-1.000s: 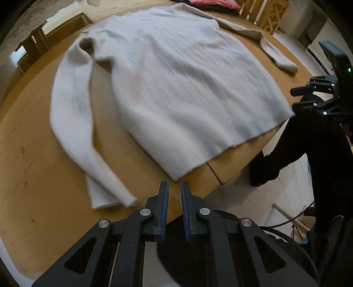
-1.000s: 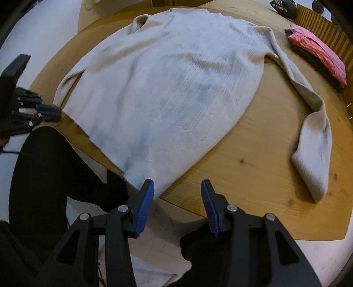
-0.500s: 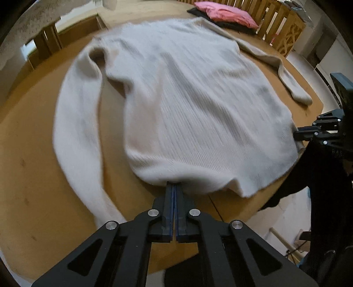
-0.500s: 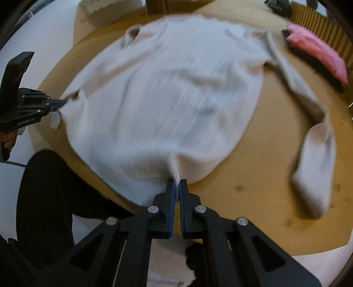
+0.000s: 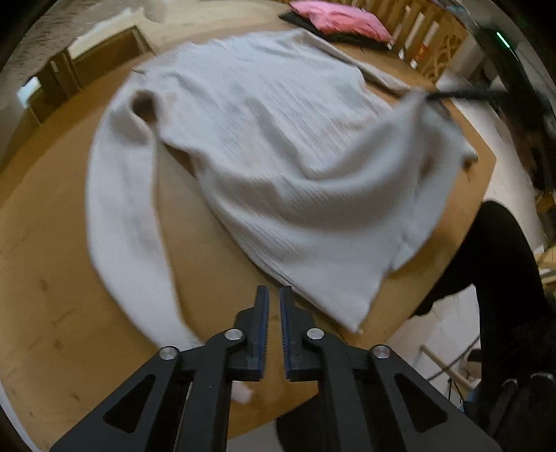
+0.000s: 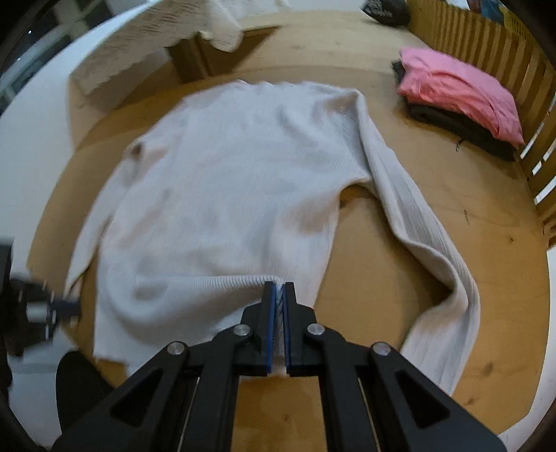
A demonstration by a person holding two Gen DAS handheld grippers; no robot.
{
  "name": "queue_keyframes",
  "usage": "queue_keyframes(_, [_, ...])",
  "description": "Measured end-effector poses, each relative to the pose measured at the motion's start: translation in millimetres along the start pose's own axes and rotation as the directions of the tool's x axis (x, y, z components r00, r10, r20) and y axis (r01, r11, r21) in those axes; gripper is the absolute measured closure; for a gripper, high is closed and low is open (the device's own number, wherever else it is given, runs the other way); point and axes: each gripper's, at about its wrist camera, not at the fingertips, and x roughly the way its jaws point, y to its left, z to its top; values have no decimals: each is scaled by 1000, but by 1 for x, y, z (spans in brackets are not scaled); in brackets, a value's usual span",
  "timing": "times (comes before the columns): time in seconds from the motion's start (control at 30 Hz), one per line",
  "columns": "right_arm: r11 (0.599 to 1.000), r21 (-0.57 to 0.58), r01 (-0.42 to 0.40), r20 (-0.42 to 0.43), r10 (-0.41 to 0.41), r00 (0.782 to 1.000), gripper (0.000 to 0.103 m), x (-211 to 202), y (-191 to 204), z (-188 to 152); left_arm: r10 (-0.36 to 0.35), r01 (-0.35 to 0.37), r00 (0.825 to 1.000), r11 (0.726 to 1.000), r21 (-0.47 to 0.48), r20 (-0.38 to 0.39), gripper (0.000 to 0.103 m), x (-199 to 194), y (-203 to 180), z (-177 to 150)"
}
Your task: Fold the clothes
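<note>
Left wrist view: the cream ribbed knit sweater (image 5: pixel 278 146) lies spread on the round pale wooden desk (image 5: pixel 52 313), its near sleeve (image 5: pixel 121 226) trailing down the left side. The left claw (image 5: pixel 273 295) hovers just short of the hem, its blue-padded jaws standing a narrow gap apart with nothing between them. At the far right the hem corner (image 5: pixel 417 104) is raised off the desk, pulled up by the right claw, which appears there only as a dark blur. A folded pink garment (image 5: pixel 340 21) rests on a dark one at the far edge, well apart from the sweater. Right wrist view: the right claw (image 6: pixel 278 288) is closed tight on the ribbed hem of the sweater (image 6: pixel 226 174), a fold of knit showing between its pads; the other sleeve (image 6: pixel 417 236) runs loose down the right side. The left claw (image 6: pixel 45 309) is a blur at the left margin, and its state cannot be told from this view. The step in hand appears to be the first fold, with only one hem corner gripped. The next move probably calls for the left claw to take hold of its own hem corner, so both corners can travel level toward the shoulders.
</note>
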Motion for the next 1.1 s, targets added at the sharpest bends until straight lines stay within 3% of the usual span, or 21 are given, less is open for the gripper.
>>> queue_keyframes(0.07, [1000,23,-9,-17,9,1000,97,8,-5,11,-12,12,1000,1000,16,-17,92,8,-11,-3])
queue_keyframes(0.2, [999,37,-6,-25,7,1000,83,7,-12,4,-46,48,999,995,86,-27,72,12,-42,-14])
queue_keyframes(0.33, [998,67,-17,-58,21,998,81,1,-21,-21,-15,19,999,993,119,-36,70,19,-58,-17])
queue_keyframes(0.43, [996,82,-36,-46,40,998,71,-10,-25,-40,22,-19,999,998,66,-42,69,29,-49,-13])
queue_keyframes(0.47, [996,86,-39,-42,42,998,67,-13,-27,-45,14,-12,999,999,36,-43,70,31,-44,-11])
queue_keyframes(0.5, [995,90,-41,-39,44,998,67,-15,-28,-50,-4,4,999,1000,8,-42,77,33,-38,-8])
queue_keyframes(0.57, [996,83,-41,-30,43,999,67,-18,-29,-56,-25,25,999,1000,-16,-38,97,36,-32,-6])
queue_keyframes(0.87, [996,-68,-61,-33,59,998,67,11,8,-32,-45,45,999,996,-74,-4,97,14,-1,-2])
queue_keyframes(1.1, [968,-249,22,-81,-44,996,67,55,53,-19,-40,40,999,997,-63,-12,97,13,19,2])
